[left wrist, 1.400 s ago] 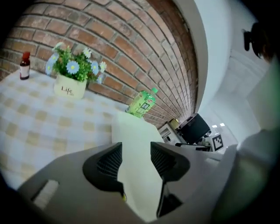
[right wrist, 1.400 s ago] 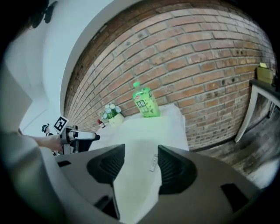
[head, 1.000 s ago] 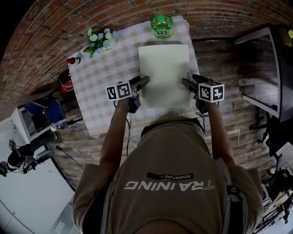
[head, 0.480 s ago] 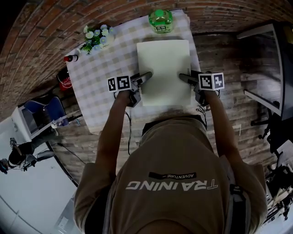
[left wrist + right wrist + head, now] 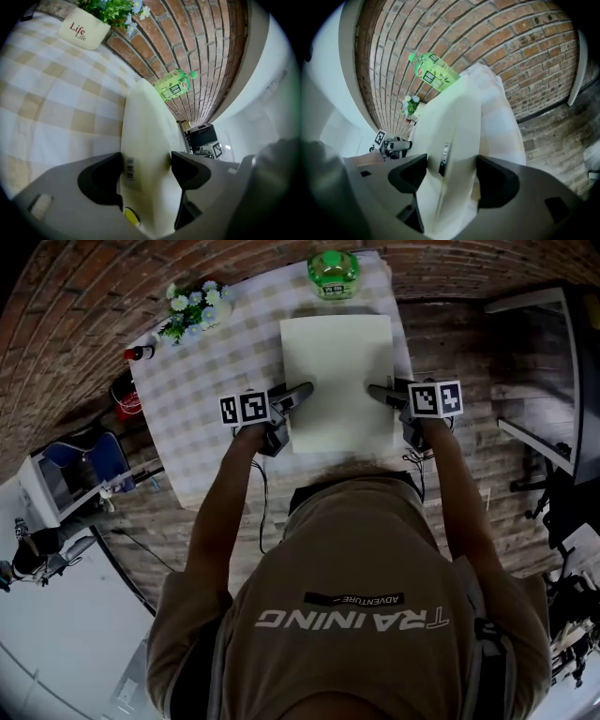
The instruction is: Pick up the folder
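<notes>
A pale cream folder (image 5: 337, 381) lies flat on the checked tablecloth (image 5: 216, 362). My left gripper (image 5: 298, 395) is at its left edge and my right gripper (image 5: 380, 393) at its right edge. The left gripper view has the folder (image 5: 147, 122) running between the two dark pads of the left gripper (image 5: 145, 161). In the right gripper view the folder (image 5: 459, 122) also lies between the jaws of the right gripper (image 5: 450, 171). Both pairs of jaws have just been opening and stand wide, with the folder's edge between them.
A green bottle (image 5: 333, 270) stands at the table's far edge, just beyond the folder. A flower pot (image 5: 192, 310) and a small red-capped bottle (image 5: 139, 352) sit at the far left. A brick wall is behind, a dark desk (image 5: 544, 381) to the right.
Both grippers have edged slightly further in over the folder's side edges, and the right one has sunk a little. The folder still lies flat in the same place.
</notes>
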Demonstrator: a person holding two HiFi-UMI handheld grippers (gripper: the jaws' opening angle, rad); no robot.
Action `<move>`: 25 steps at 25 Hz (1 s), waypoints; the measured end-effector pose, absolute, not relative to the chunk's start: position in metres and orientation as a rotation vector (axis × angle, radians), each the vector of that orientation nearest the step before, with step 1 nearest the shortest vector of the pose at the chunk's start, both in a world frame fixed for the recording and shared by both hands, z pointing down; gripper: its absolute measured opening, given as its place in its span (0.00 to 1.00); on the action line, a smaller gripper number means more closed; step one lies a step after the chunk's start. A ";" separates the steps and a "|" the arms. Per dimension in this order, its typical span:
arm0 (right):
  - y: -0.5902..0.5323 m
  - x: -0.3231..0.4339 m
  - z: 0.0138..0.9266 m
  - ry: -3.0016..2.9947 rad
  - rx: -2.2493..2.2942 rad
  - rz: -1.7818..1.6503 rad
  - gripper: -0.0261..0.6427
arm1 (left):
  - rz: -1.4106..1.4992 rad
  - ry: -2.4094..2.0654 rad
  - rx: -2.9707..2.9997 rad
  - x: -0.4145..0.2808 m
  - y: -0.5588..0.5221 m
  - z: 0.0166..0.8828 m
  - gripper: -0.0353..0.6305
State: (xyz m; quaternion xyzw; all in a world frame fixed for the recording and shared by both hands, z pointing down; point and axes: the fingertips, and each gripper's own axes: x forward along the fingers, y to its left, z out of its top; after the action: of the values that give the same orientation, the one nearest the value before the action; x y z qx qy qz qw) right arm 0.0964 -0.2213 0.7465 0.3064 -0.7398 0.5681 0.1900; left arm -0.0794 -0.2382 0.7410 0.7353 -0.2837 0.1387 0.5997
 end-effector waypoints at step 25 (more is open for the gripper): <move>-0.239 0.088 0.619 -2.413 0.941 1.166 0.48 | 0.212 -0.839 2.069 -0.088 -0.238 0.620 0.56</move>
State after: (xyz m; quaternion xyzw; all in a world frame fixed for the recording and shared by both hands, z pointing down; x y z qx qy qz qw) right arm 0.0876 -0.2392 0.6188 0.3274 -0.8399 0.4060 0.1501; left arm -0.0877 -0.2381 0.6204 0.8308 -0.3371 0.0853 0.4345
